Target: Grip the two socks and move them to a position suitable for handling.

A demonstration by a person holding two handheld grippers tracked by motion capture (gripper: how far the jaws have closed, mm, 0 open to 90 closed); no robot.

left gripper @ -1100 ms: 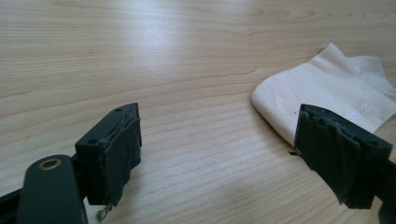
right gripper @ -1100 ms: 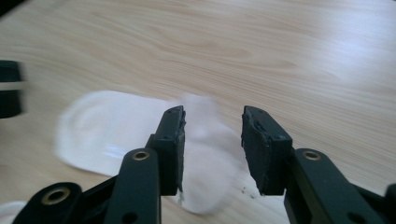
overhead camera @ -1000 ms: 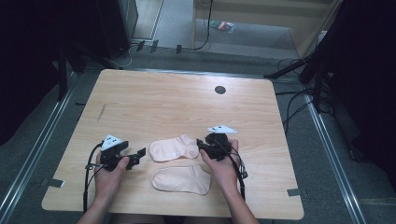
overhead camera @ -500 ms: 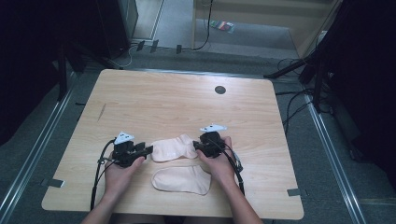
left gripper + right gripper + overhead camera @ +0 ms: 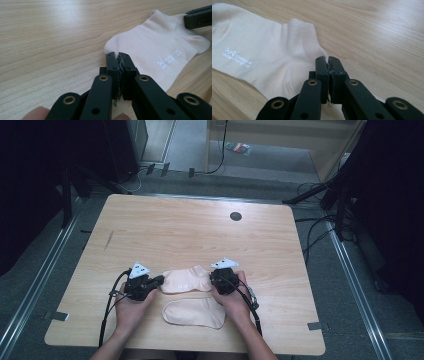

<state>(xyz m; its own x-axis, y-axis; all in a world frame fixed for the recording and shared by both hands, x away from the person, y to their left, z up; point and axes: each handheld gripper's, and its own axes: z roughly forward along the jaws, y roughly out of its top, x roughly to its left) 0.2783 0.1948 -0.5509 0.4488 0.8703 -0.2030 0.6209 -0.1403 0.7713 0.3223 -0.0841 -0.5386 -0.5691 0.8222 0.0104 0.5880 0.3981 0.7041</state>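
Observation:
Two pale beige socks lie near the table's front edge. On the upper sock (image 5: 187, 280) both grippers have just closed. My left gripper (image 5: 161, 280) pinches its left end, and in the left gripper view the shut jaws (image 5: 117, 57) nip the fabric's edge (image 5: 155, 42). My right gripper (image 5: 213, 279) is shut on the ribbed cuff corner at the right end; the right gripper view shows the tips (image 5: 328, 60) clamped on the cuff (image 5: 310, 40). The lower sock (image 5: 194, 312) lies flat and free between the person's hands.
The wooden table (image 5: 190, 230) has a small black round hole (image 5: 235, 216) near its far edge. Cables trail from both grippers toward the front edge. Dark equipment and floor cables surround the table.
The left gripper moved right to the upper sock's left end and shut on it. The right gripper sank slightly and shut on the cuff end.

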